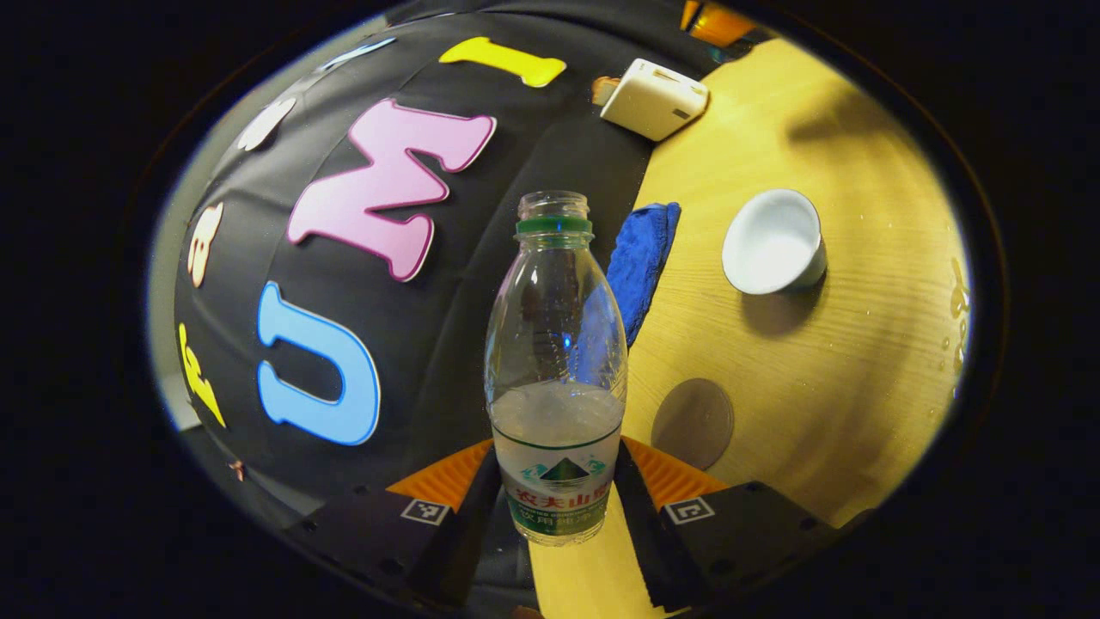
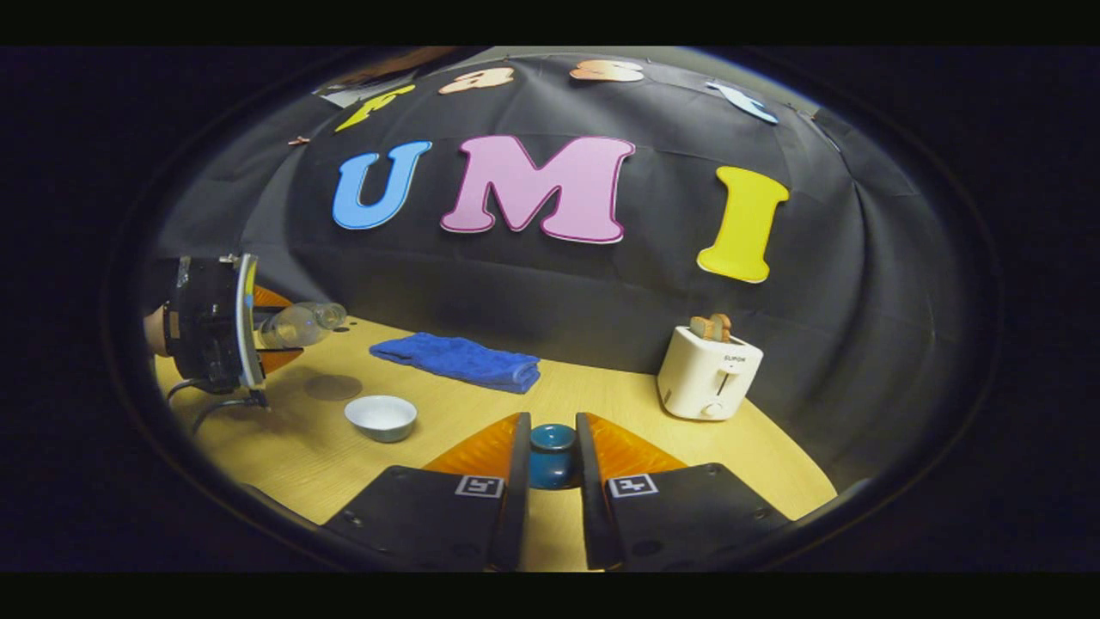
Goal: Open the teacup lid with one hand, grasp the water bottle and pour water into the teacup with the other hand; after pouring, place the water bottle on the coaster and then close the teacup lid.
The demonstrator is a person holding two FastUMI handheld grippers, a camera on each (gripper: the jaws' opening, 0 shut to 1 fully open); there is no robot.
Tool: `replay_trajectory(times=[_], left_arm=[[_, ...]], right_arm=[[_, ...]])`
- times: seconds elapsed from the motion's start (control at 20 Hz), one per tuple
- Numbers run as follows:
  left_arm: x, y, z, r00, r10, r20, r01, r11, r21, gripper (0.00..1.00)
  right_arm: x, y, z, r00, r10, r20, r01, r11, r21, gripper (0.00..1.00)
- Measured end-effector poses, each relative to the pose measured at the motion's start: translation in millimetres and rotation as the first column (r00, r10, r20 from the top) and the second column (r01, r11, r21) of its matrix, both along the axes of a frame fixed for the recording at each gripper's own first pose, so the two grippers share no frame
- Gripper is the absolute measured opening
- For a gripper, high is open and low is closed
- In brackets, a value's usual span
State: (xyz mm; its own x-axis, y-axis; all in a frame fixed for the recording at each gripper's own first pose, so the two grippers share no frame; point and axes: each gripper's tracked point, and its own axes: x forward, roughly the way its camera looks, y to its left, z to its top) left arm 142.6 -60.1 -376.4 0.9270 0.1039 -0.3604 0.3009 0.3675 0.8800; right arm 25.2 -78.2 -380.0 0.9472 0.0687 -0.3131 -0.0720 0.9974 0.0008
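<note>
Water bottle (image 2: 296, 325) lies near-horizontal, open mouth toward toaster (image 2: 708, 375).

Each gripper (image 2: 550, 481) has black finger mounts bearing square black-and-white markers at 6 o'clock; the left gripper (image 2: 215, 322) trails black cables.

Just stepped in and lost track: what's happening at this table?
A person holds two grippers. The left gripper grips an uncapped bottle, about half full, lifted off the table. The right gripper holds the lid, so the cup sits open. The coaster is bare.
</note>
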Motion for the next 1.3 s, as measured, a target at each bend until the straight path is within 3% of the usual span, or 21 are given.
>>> replay_trajectory(times=[0.1, 0.15, 0.2, 0.55, 0.85, 0.9, 1.0, 1.05, 1.15, 1.2, 1.25, 1.3], left_arm=[[5.5, -2.5, 0.2, 1.0, -0.015, 0.008, 0.015, 0.998, 0.063, 0.75], [7.3, -3.5, -1.5, 1.0, -0.026, 0.008, 0.025, 0.995, 0.092, 0.76], [8.6, -3.3, -3.1, 0.999, -0.04, 0.01, 0.039, 0.992, 0.12, 0.75], [21.1, 2.1, 1.3, 0.996, -0.089, 0.03, 0.077, 0.956, 0.283, 0.75], [27.1, 1.2, 2.3, 0.991, -0.133, 0.035, 0.112, 0.93, 0.35, 0.76], [27.2, 2.7, 2.7, 0.99, -0.137, 0.035, 0.116, 0.926, 0.36, 0.75], [28.3, 3.1, 2.0, 0.988, -0.149, 0.036, 0.123, 0.915, 0.384, 0.76], [29.6, 1.5, 1.5, 0.987, -0.156, 0.037, 0.129, 0.91, 0.395, 0.75], [32.1, -1.0, 0.4, 0.984, -0.172, 0.041, 0.14, 0.9, 0.413, 0.76], [33.0, -0.8, -0.3, 0.983, -0.18, 0.043, 0.145, 0.895, 0.421, 0.75], [33.7, -1.5, -2.0, 0.982, -0.185, 0.041, 0.15, 0.89, 0.43, 0.75], [34.0, -1.4, -2.3, 0.981, -0.189, 0.039, 0.153, 0.886, 0.438, 0.76]], right_arm=[[-0.4, -5.0, -1.3, 1.0, -0.002, -0.001, 0.002, 1.0, -0.001, 0.29], [0.1, -6.8, 0.0, 1.0, -0.005, 0.002, 0.005, 1.0, 0.001, 0.24], [-0.6, -8.5, 1.3, 1.0, -0.007, 0.004, 0.007, 1.0, 0.002, 0.29], [-3.9, -12.8, -5.6, 1.0, -0.006, -0.003, 0.006, 1.0, -0.017, 0.29], [-6.3, -12.5, -3.3, 1.0, -0.009, 0.005, 0.009, 1.0, -0.023, 0.29], [-6.8, -13.1, -3.8, 1.0, -0.01, 0.005, 0.01, 1.0, -0.024, 0.24], [-7.8, -14.7, -4.2, 1.0, -0.015, 0.003, 0.015, 1.0, -0.024, 0.29], [-7.4, -15.1, -2.7, 1.0, -0.017, 0.006, 0.017, 1.0, -0.024, 0.24], [-7.6, -17.0, -2.9, 1.0, -0.02, 0.007, 0.02, 1.0, -0.024, 0.29], [-7.0, -16.2, -3.0, 1.0, -0.022, 0.007, 0.022, 0.999, -0.025, 0.24], [-7.3, -16.8, -2.3, 1.0, -0.023, 0.008, 0.023, 0.999, -0.024, 0.34], [-8.1, -16.6, -2.6, 1.0, -0.024, 0.008, 0.024, 0.999, -0.023, 0.29]])
